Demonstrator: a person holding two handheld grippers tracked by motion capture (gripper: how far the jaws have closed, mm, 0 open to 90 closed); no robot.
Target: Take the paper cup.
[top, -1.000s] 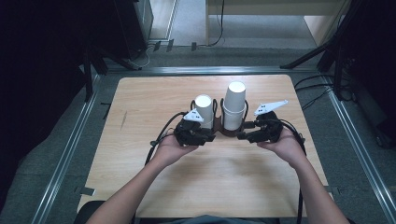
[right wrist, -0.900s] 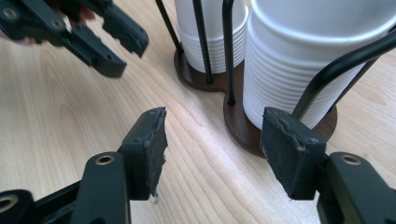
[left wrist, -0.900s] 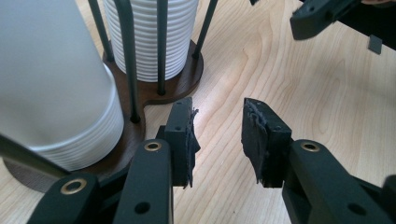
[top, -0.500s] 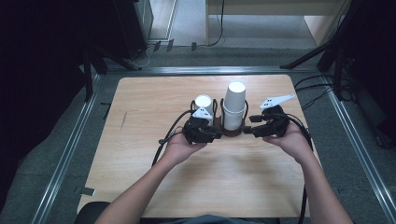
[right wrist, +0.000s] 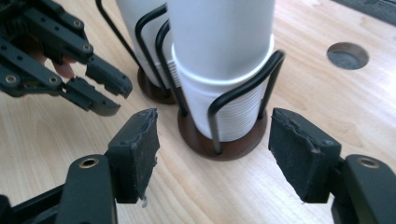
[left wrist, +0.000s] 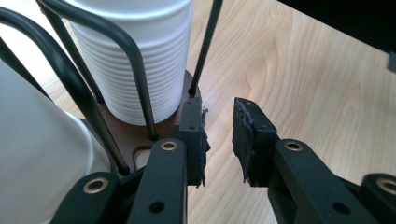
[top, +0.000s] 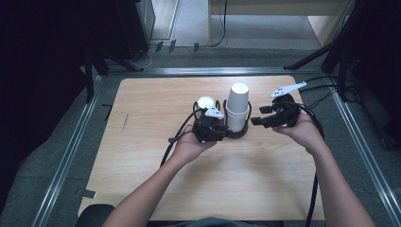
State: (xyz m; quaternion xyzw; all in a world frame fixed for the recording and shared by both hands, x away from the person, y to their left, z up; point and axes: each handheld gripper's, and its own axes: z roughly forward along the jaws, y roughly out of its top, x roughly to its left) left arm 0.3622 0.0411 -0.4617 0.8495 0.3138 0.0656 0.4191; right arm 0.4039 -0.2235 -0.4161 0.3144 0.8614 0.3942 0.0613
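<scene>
On the wooden bench a two-place cup holder is seen, made of a dark brown base and black wire loops. Two stacks of white paper cups are kept upright in it: a tall stack in the place nearer the right hand, and a shorter stack beside it. The wire loops are evidently there to stop the ribbed stacks from tipping.

The left claw is held low at the near edge of the holder. In the left gripper view its pads are seen with a narrow gap between them and nothing gripped; one pad lies just against the rim of the brown base. The jaws have just been closing, with no object between them. The position is judged to be a bracing one, so that the holder is kept from sliding.

The right claw is held level, just beside the tall stack, on its right. In the right gripper view its pads stand well apart, wider than the stack ahead of them, and nothing is held. These jaws have just been opening, with nothing between them. The wide gap is judged to suit a grasp around the cups or a release from them; which of the two cannot be told.
</scene>
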